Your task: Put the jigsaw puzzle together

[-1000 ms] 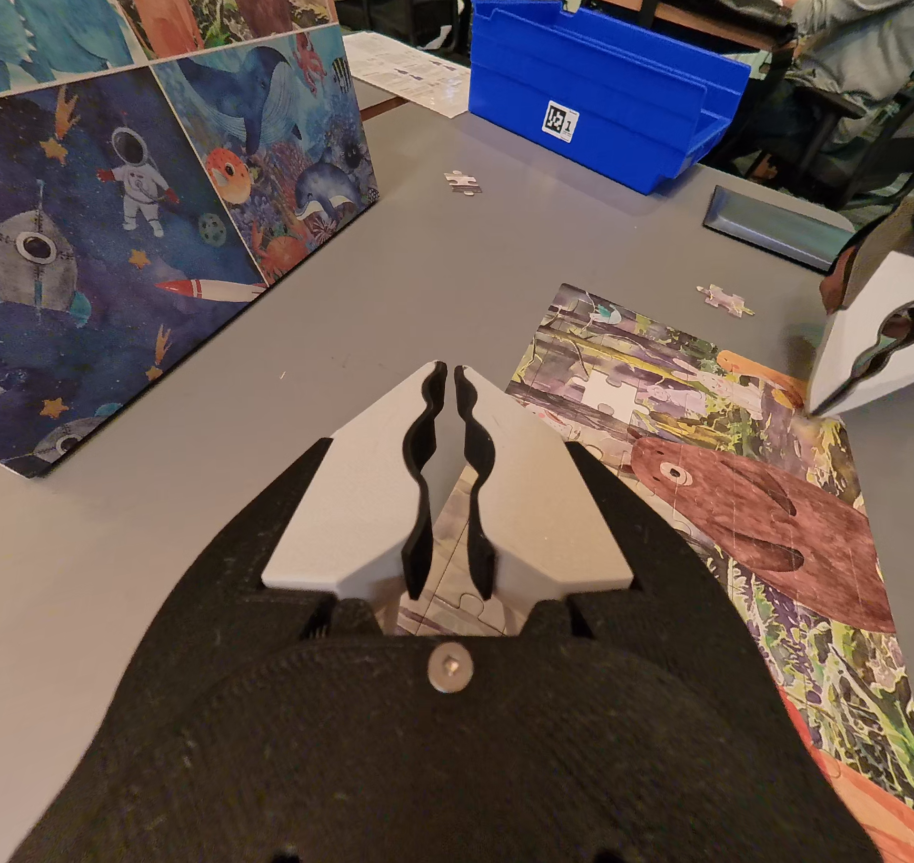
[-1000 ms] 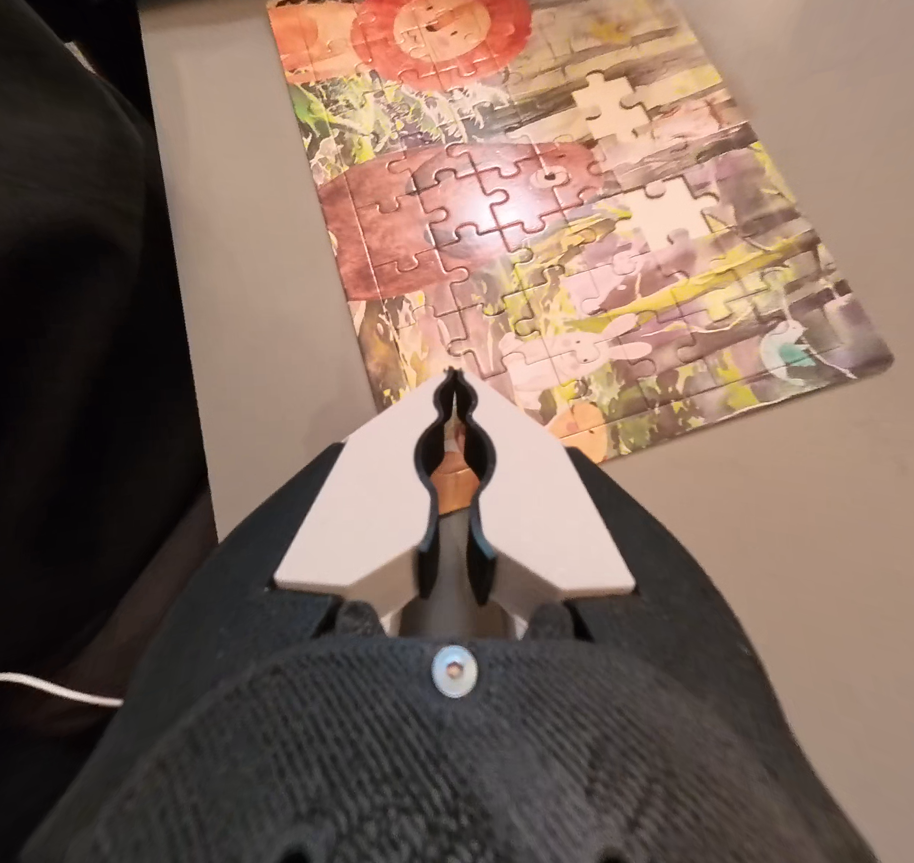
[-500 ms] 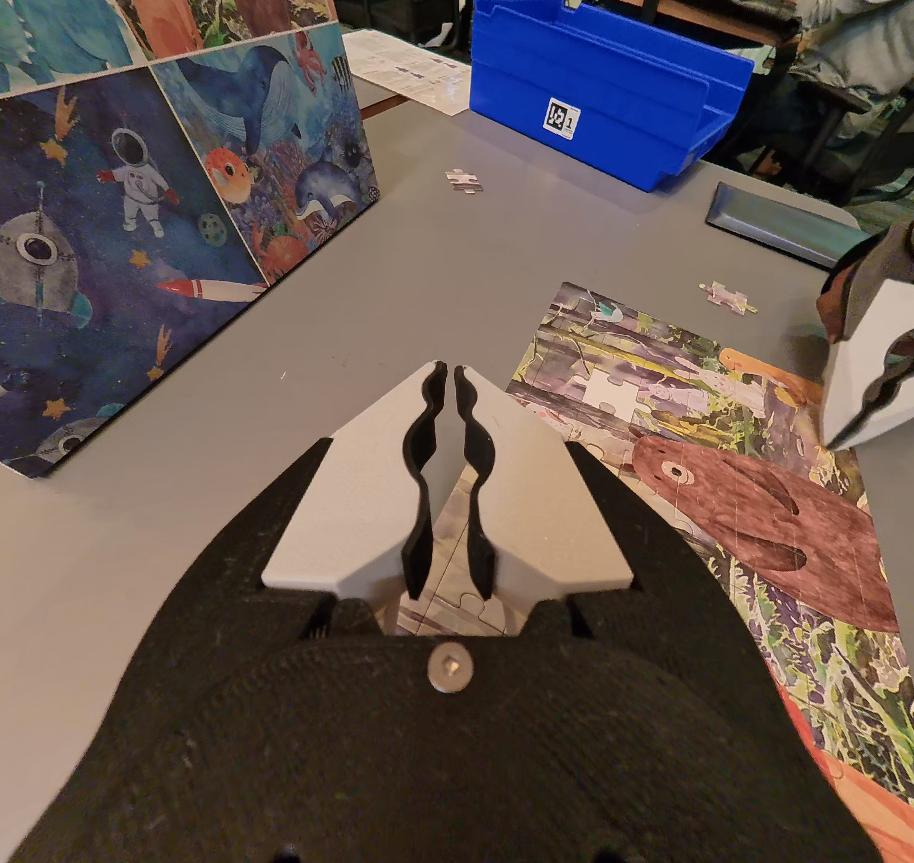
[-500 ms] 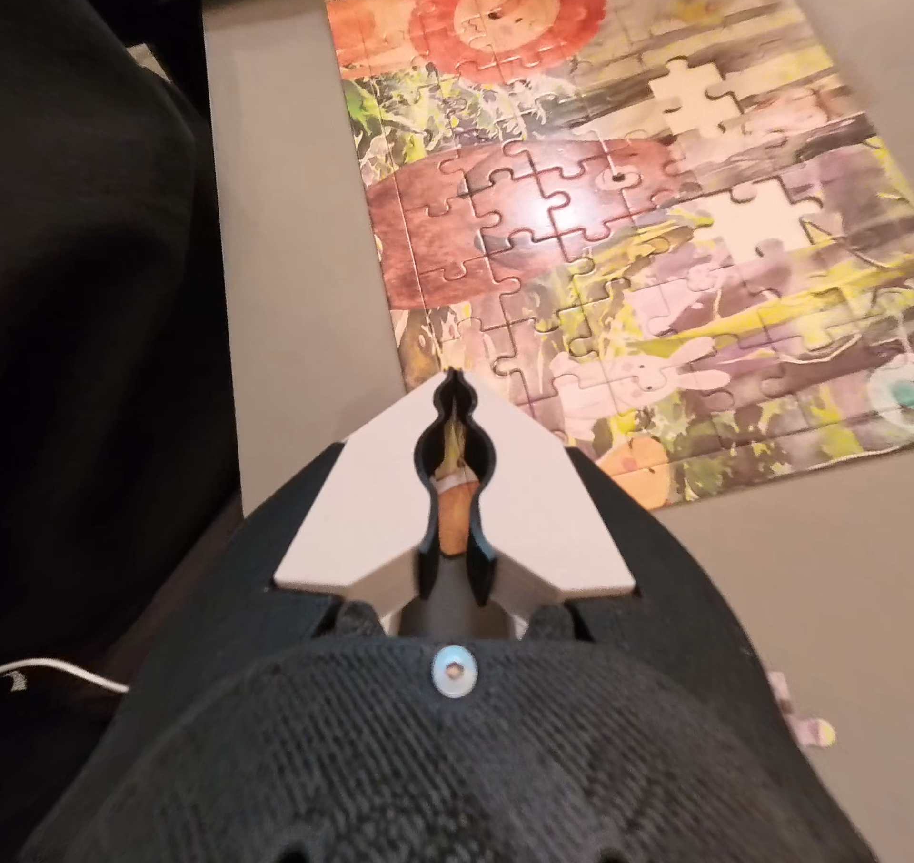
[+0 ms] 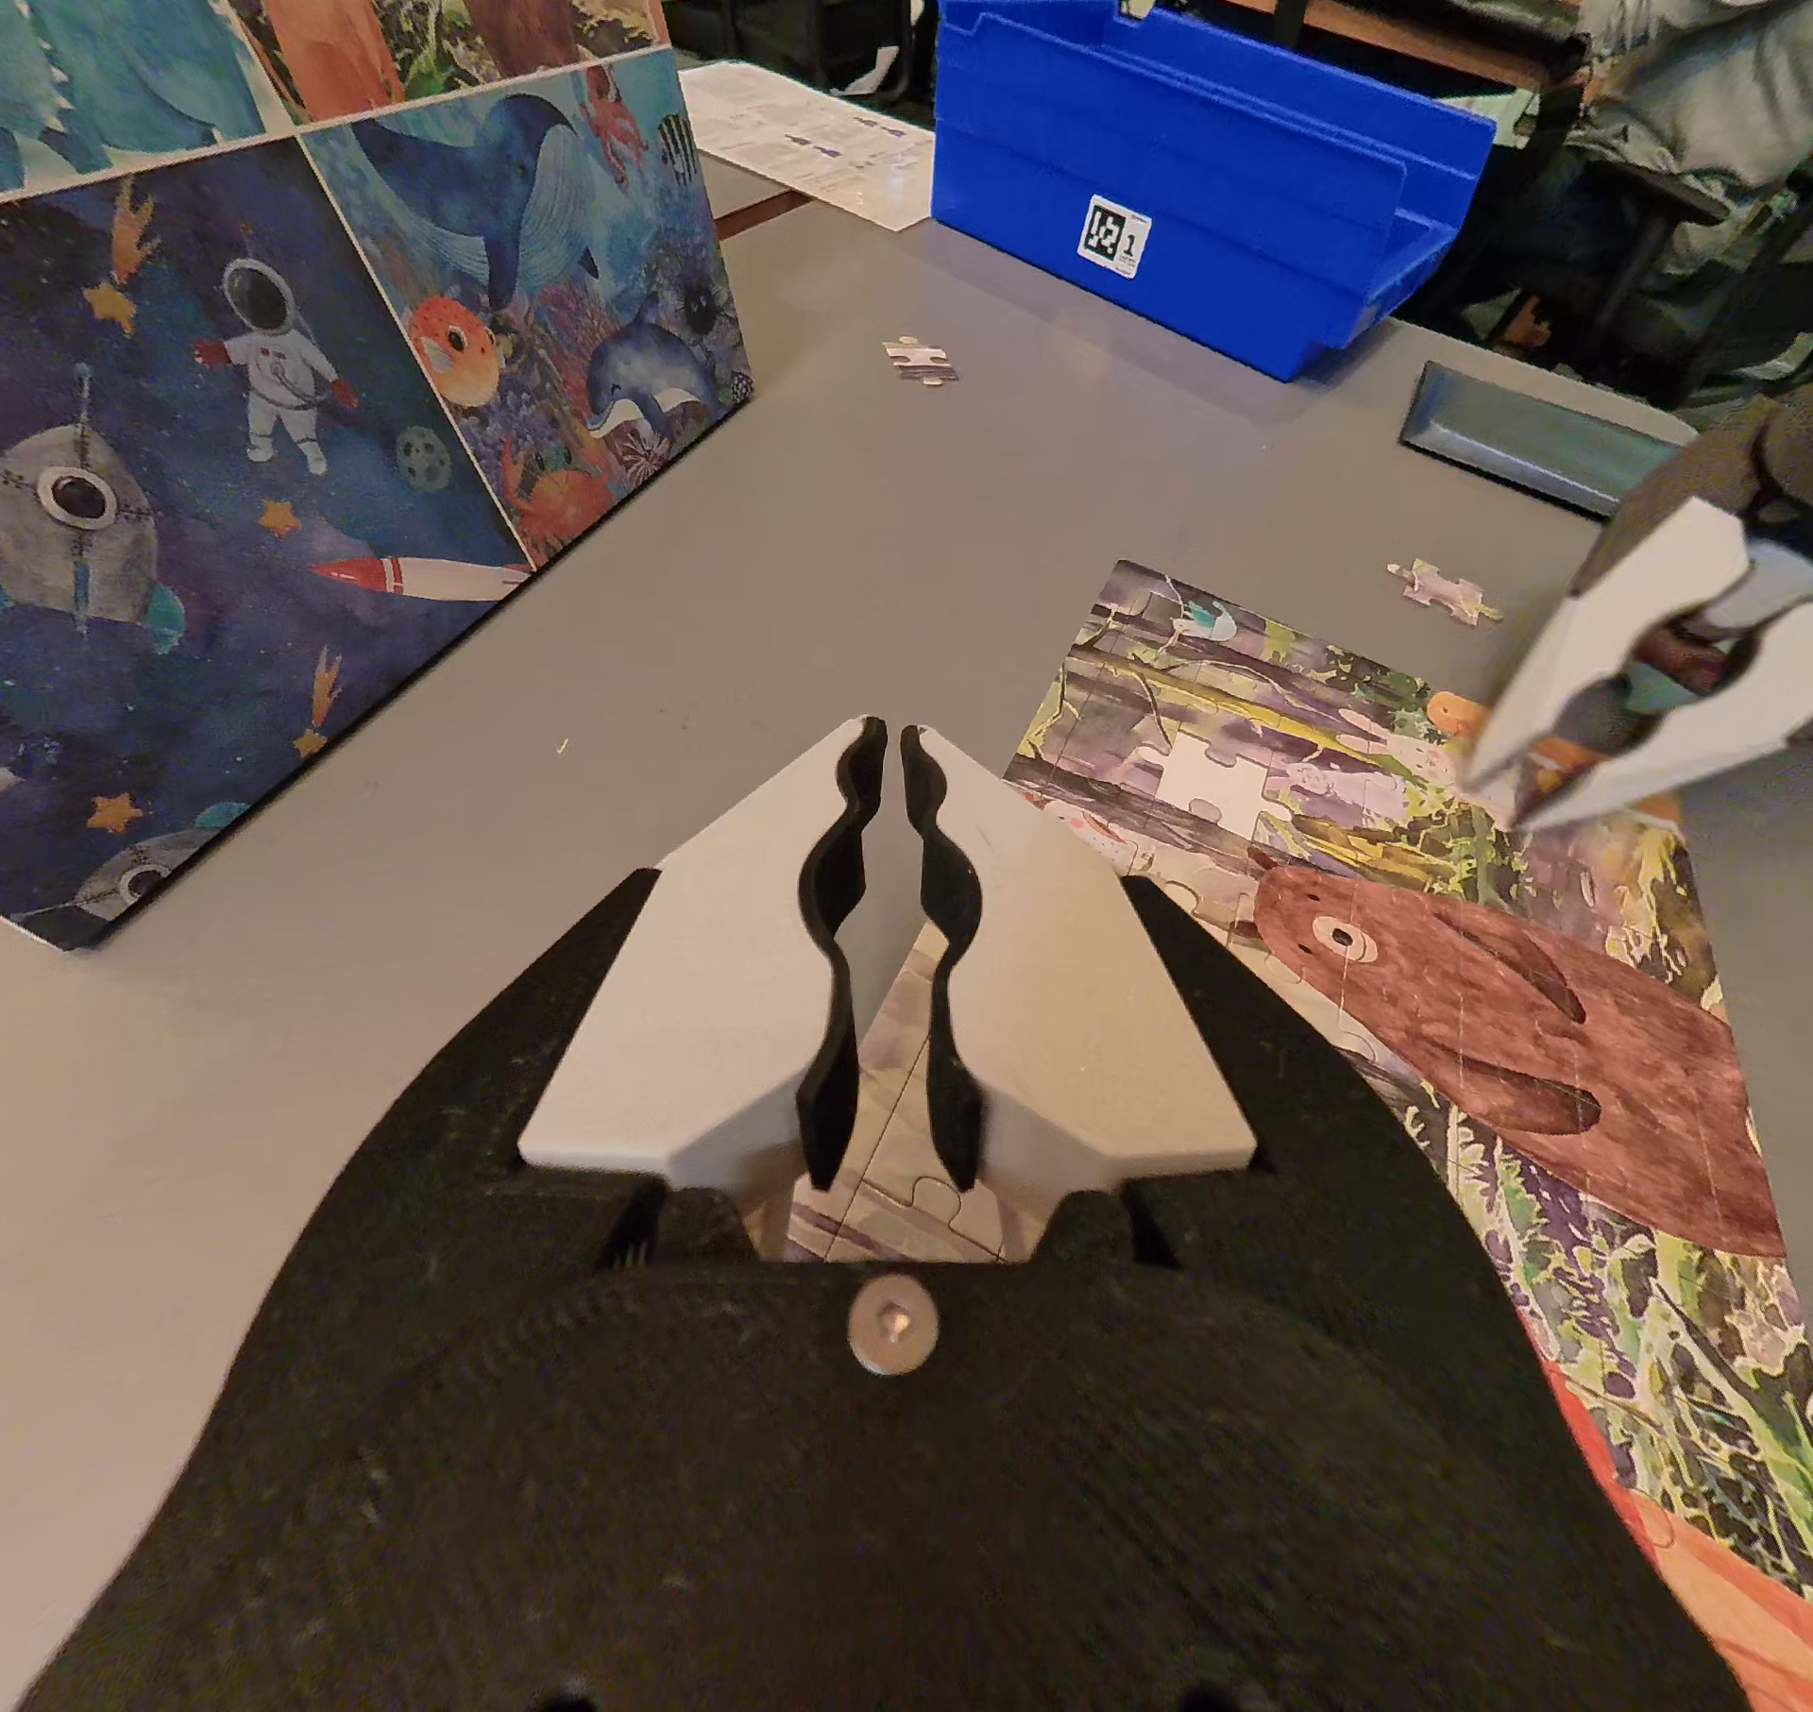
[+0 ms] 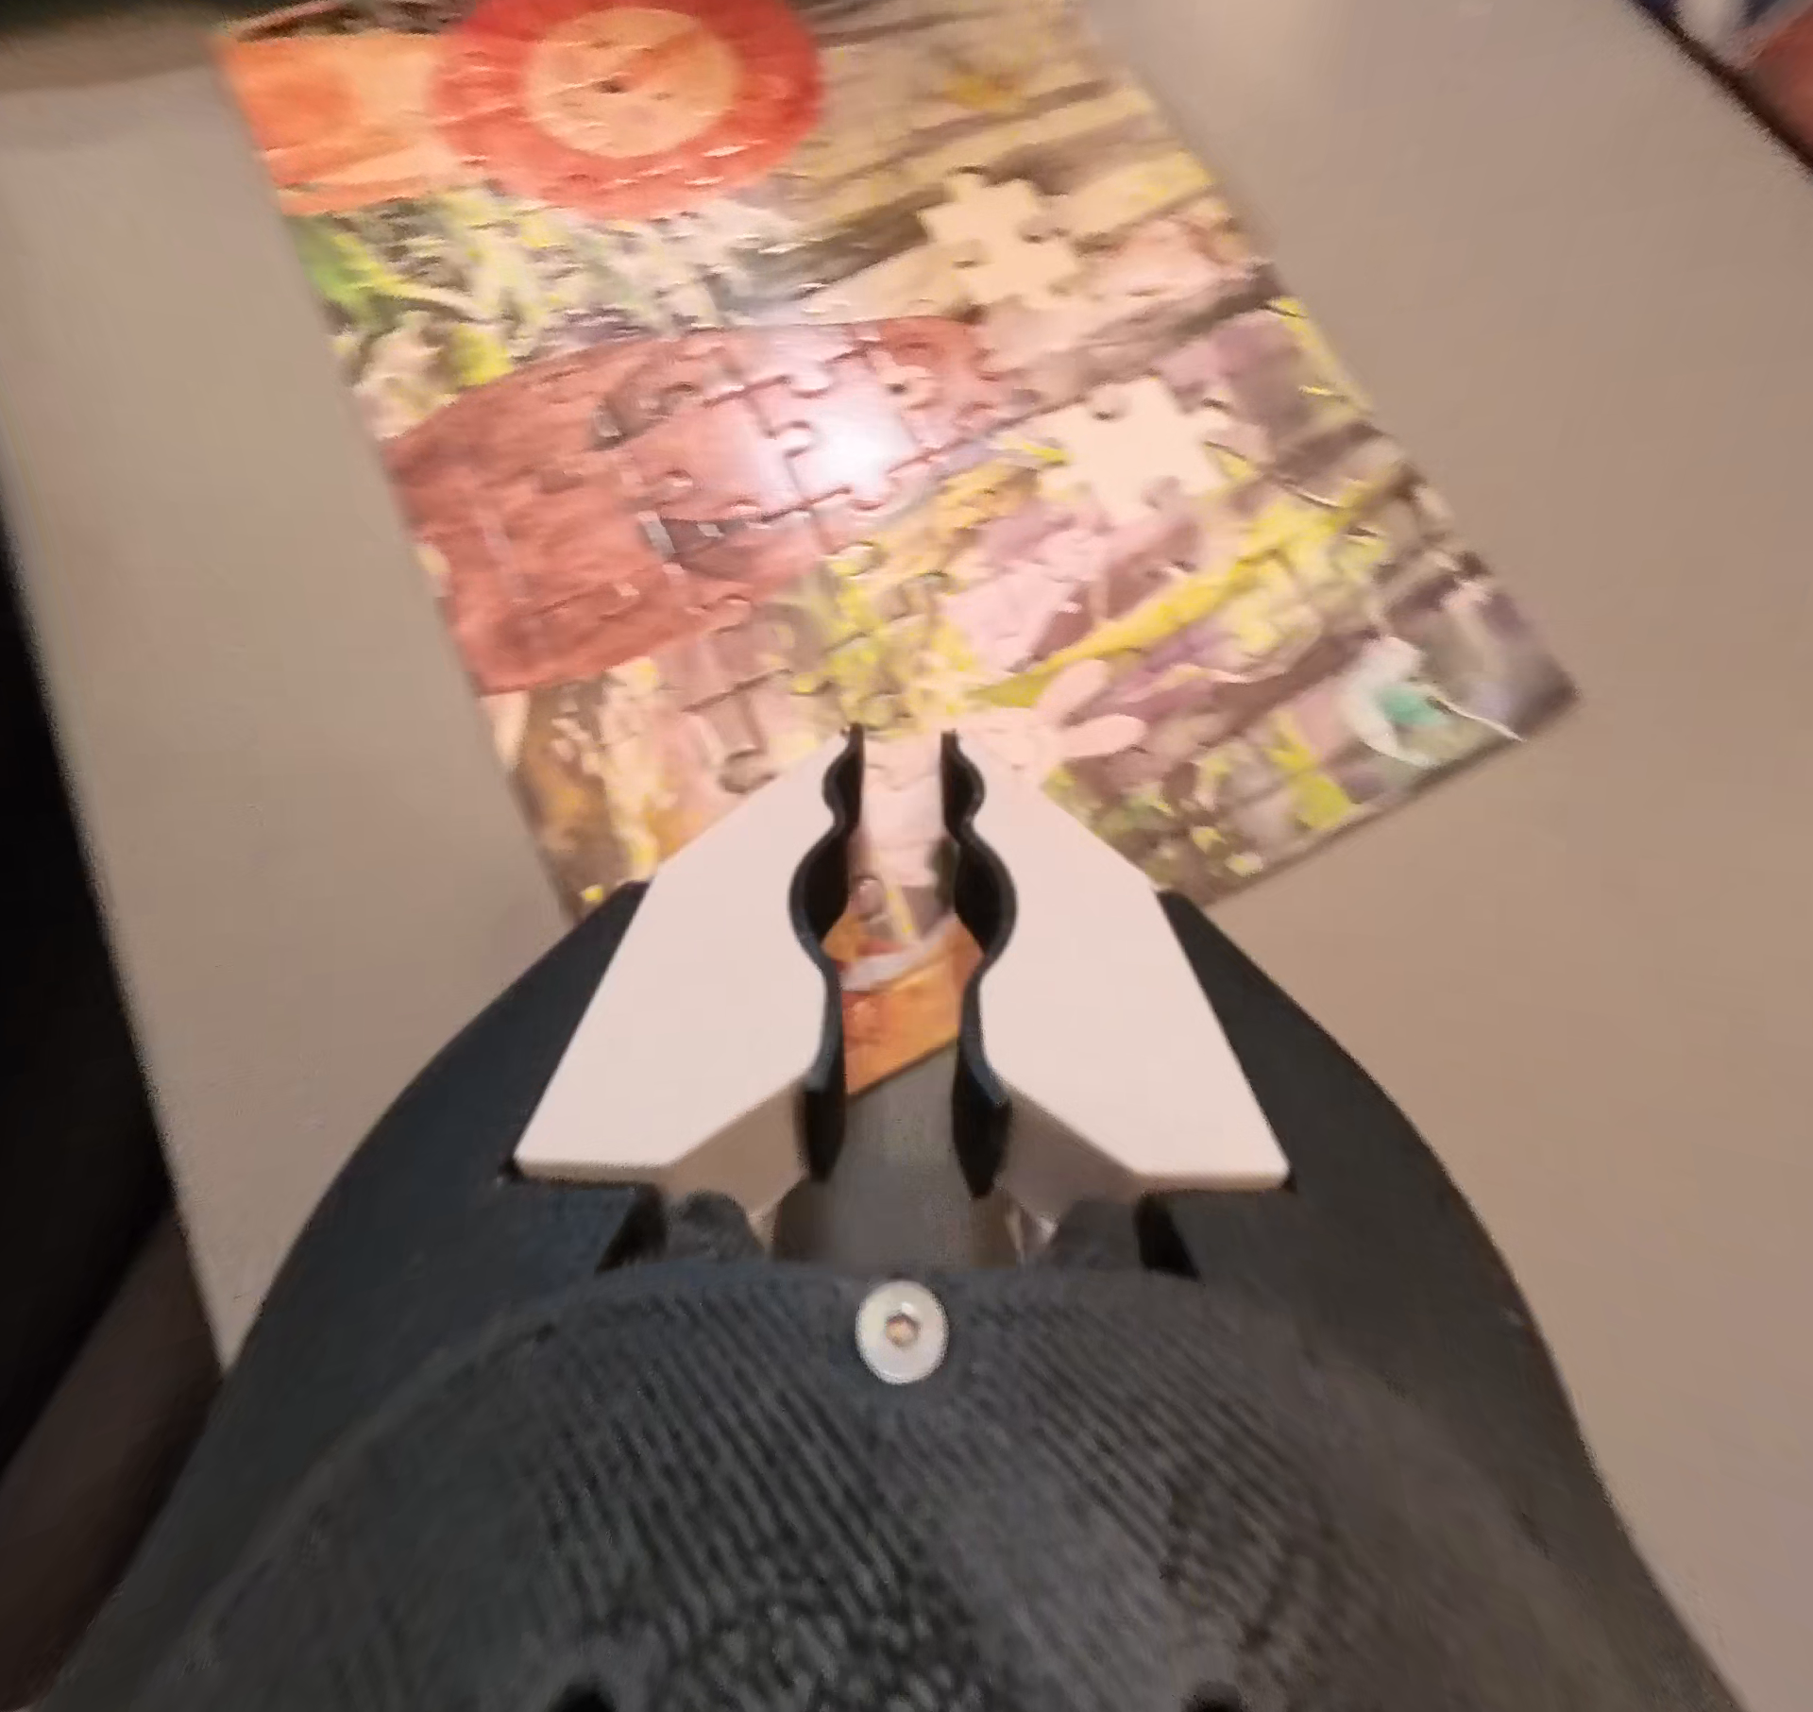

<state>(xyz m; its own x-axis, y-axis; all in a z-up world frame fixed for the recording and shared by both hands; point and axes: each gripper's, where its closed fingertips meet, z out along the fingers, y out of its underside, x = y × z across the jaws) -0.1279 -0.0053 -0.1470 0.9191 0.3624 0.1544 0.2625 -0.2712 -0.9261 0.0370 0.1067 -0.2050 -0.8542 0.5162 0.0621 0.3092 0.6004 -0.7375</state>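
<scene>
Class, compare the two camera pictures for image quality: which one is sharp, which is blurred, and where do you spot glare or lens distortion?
Left wrist view: sharp throughout, with wide-angle bending of the blue bin and table edges. Right wrist view: motion blur smears the jigsaw puzzle, its piece seams barely traceable; a white glare spot sits on the brown animal; the right gripper itself stays fairly crisp.

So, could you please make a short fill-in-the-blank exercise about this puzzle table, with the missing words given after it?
1. The right wrist view shows ___ empty holes in the puzzle.
2. The colour of the bin behind the puzzle is ___.
3. The left gripper hangs over the puzzle's corner and holds ___.

Missing words: two; blue; nothing
</scene>
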